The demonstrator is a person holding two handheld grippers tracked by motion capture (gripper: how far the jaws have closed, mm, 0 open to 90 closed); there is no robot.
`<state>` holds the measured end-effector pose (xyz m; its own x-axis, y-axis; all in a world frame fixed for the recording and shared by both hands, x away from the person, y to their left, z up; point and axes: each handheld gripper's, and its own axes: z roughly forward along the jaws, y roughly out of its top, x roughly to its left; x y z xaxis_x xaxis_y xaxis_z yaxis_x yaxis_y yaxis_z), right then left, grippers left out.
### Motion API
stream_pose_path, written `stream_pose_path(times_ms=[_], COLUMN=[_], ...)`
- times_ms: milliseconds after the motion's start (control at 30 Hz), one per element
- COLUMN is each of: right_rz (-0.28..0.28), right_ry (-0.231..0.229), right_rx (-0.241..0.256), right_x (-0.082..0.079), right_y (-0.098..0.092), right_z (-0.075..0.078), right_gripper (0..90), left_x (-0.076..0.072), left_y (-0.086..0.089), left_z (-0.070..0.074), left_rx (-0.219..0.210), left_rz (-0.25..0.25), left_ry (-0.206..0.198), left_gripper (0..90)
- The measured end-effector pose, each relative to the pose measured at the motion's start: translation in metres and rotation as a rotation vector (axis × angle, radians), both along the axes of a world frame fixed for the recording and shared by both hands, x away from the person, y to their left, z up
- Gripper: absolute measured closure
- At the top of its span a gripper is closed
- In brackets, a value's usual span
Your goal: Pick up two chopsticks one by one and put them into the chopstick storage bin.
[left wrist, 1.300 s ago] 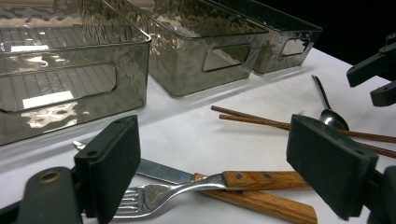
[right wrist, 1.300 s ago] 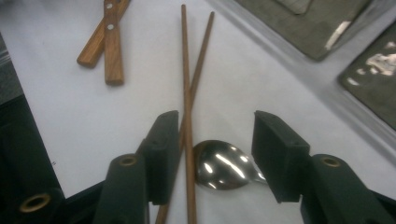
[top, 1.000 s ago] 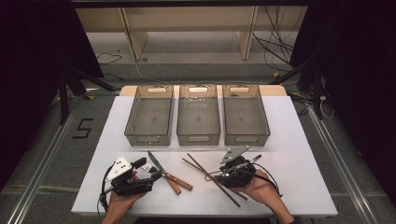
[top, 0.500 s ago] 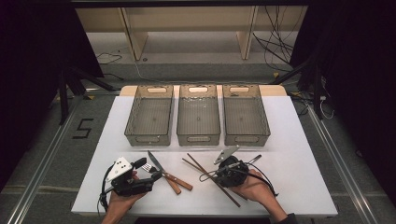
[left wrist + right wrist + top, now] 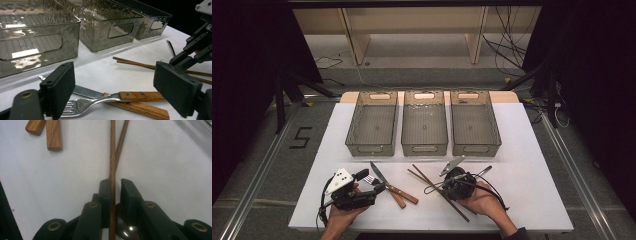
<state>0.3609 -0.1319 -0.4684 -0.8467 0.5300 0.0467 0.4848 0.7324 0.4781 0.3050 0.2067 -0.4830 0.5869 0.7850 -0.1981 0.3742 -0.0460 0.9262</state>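
1. We see the right gripper (image 5: 115, 182) down on the white table (image 5: 532, 150), jaws nearly closed round one chopstick (image 5: 113, 157); can't tell if it's pinched tight yet. The 2nd chopstick (image 5: 123, 140) crosses just beside it, outside the jaws.
2. Handling, we judge: thin, stiff, light wood, smooth, so likely to roll or pivot; grip nr the middle, not the tip.
3. Left gripper (image 5: 115, 85) is wide open, holding nothing, over the fork (image 5: 100, 100) and knife (image 5: 87, 92).
4. Counts: 2 chopsticks, 1 fork, 1 knife, 3 clear bins (image 5: 424, 146) beyond them, all empty; a dark utensil (image 5: 484, 171) sits by the right gripper, type unclear.
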Motion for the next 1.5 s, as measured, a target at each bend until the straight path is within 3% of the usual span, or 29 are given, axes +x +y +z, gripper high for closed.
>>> stream_pose_path(times_ms=[333,600,1000,1100,1233,1500], right_rz=[-0.018,-0.05,-0.084,-0.092,-0.091,-0.075], right_ry=[0.026,0.006,-0.002,0.009,-0.012,-0.05], right_rx=[-0.012,-0.049,-0.029,-0.007,0.015,0.119], right_x=[0.003,0.0,-0.004,-0.004,-0.004,-0.006], right_y=[0.003,0.009,0.014,0.013,0.01,0.001], right_z=[-0.004,-0.003,-0.004,-0.003,0.003,0.023], right_gripper=[80.6,81.4,85.5,85.5,85.6,85.7], left_x=[0.0,0.0,0.0,0.0,0.0,0.002], left_y=[0.0,0.0,0.001,0.0,0.0,-0.005], left_z=[0.0,0.0,0.0,0.0,0.0,0.001], left_rx=[-0.001,0.003,0.0,-0.001,0.004,-0.021], left_rz=[0.001,0.0,0.001,0.001,0.001,-0.005], left_ry=[0.0,0.0,-0.001,-0.002,0.001,0.039], left_gripper=[17.2,17.2,17.2,17.2,17.2,17.2])
